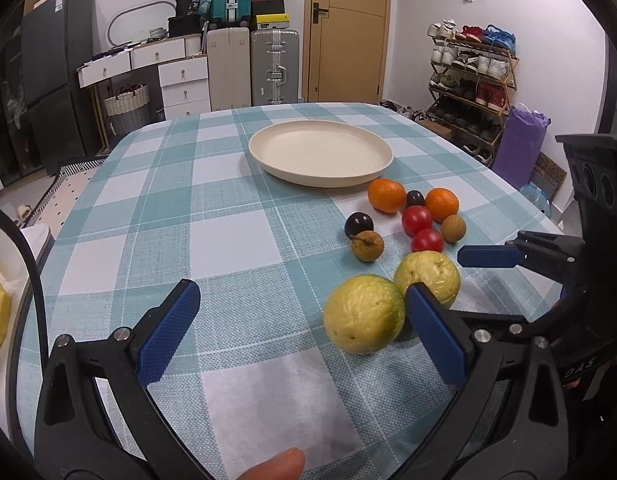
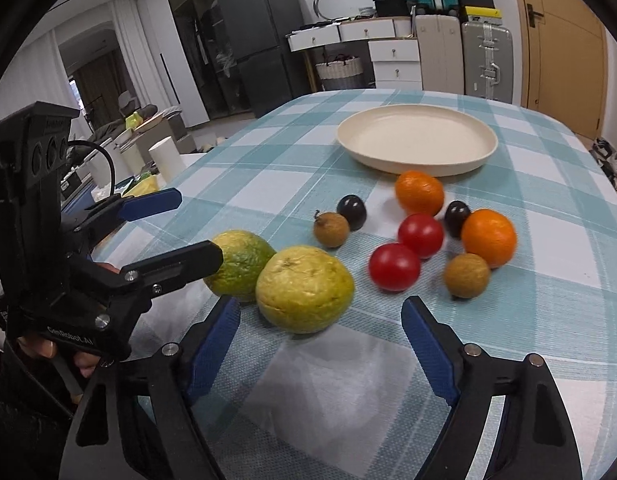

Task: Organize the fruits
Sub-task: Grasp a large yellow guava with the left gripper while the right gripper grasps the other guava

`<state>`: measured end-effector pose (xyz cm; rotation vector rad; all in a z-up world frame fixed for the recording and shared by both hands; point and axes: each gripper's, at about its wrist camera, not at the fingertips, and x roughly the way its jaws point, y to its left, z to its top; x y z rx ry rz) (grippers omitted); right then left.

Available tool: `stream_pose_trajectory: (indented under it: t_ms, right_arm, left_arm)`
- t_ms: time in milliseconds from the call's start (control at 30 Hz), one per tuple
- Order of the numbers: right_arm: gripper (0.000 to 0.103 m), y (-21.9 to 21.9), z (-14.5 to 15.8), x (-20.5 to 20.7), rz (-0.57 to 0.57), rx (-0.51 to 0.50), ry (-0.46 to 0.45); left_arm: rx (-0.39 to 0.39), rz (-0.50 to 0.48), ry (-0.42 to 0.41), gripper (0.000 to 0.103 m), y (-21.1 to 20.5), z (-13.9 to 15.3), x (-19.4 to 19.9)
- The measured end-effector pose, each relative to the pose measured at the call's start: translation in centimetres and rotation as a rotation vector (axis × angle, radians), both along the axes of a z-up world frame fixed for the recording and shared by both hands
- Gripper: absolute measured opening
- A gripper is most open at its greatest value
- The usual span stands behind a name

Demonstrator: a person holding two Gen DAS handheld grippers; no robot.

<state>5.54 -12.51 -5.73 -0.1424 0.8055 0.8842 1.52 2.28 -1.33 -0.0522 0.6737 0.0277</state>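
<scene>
**Left wrist sees the gap, right wrist sees the spread**

Left wrist view shows my left gripper [image 1: 302, 314] with jaws released wide over the checked tabletop [image 1: 228, 240], gripping nothing. Its right pad sits just beside the nearer guava [image 1: 362, 314], which touches the second guava [image 1: 428, 274]. At the right edge of this view, my right gripper [image 1: 488, 257] shows only one blue finger, so from here I cannot tell its state.

Right wrist view settles it: the right gripper [image 2: 320, 340] has its jaws released too, holding nothing, with the yellower guava [image 2: 304, 288] just ahead of the left pad. This view also shows the left gripper [image 2: 188, 228] from the side, one finger lying across the greener guava [image 2: 240, 264].

Beyond the guavas, both views show two oranges [image 2: 419, 193] [image 2: 488, 237], two tomatoes [image 2: 420, 235] [image 2: 394, 267], two dark plums [image 2: 351, 211] [image 2: 457, 212] and two longans [image 2: 331, 229] [image 2: 466, 275], loosely clustered near the cream plate [image 2: 416, 162], which holds no fruit.
</scene>
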Motion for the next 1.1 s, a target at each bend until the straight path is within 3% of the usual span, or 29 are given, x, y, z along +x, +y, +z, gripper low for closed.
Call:
stream_pose_trajectory:
  t_ms: [233, 400, 467, 733, 1100]
  right_arm:
    - [0.084, 1.2, 0.0, 0.2, -0.011, -0.022, -0.012]
    - [0.069, 1.7, 0.0, 0.6, 0.016, -0.029, 0.017]
    - [0.058, 2.2, -0.1, 0.6, 0.026, -0.048, 0.016]
    - [0.056, 2.1, -0.1, 0.6, 0.024, -0.031, 0.013]
    - [0.055, -2.1, 1.2, 0.2, -0.061, 0.036, -0.030]
  left_arm:
    - [-0.051, 0.013, -0.014, 0.102, 1.5, 0.6, -0.2]
    - [-0.041, 0.020, -0.020, 0.102, 1.8, 0.8, -0.3]
    - [-0.048, 0.017, -0.020, 0.102, 1.9, 0.8, -0.4]
    - [-0.045, -0.003, -0.004, 0.102, 1.5, 0.4, -0.2]
    - [-0.048, -0.120, 0.053, 0.092, -1.2, -0.9, 0.5]
